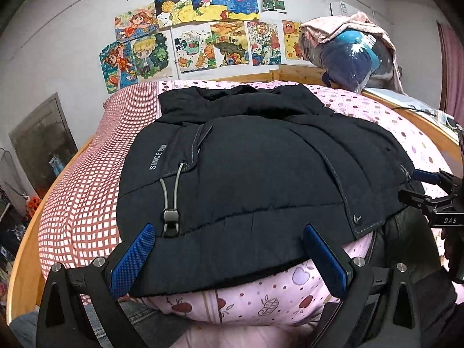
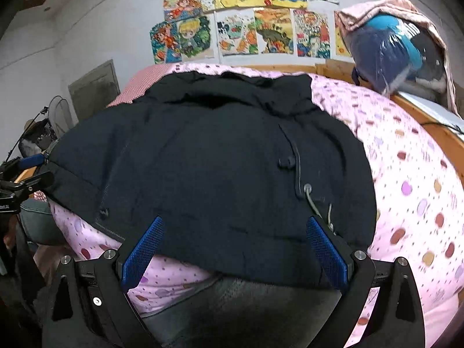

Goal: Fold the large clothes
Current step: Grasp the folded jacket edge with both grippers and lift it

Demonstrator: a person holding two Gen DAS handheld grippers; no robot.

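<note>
A large black padded jacket (image 1: 246, 171) lies spread on the bed, hood toward the wall, hem toward me; it also shows in the right wrist view (image 2: 208, 162). A grey drawcord with toggle (image 1: 171, 200) lies on its left front. My left gripper (image 1: 229, 235) is open, its blue pads on either side of the jacket's near hem at the left part. My right gripper (image 2: 235, 229) is open over the hem at the right part. It shows at the right edge of the left wrist view (image 1: 426, 185).
The bed has a pink spotted quilt (image 2: 406, 174) and a red checked sheet (image 1: 84, 191) inside a wooden frame (image 1: 429, 127). A plastic-wrapped blue bundle under a pink cloth (image 1: 353, 55) sits at the far right corner. Drawings (image 1: 203, 34) hang on the wall.
</note>
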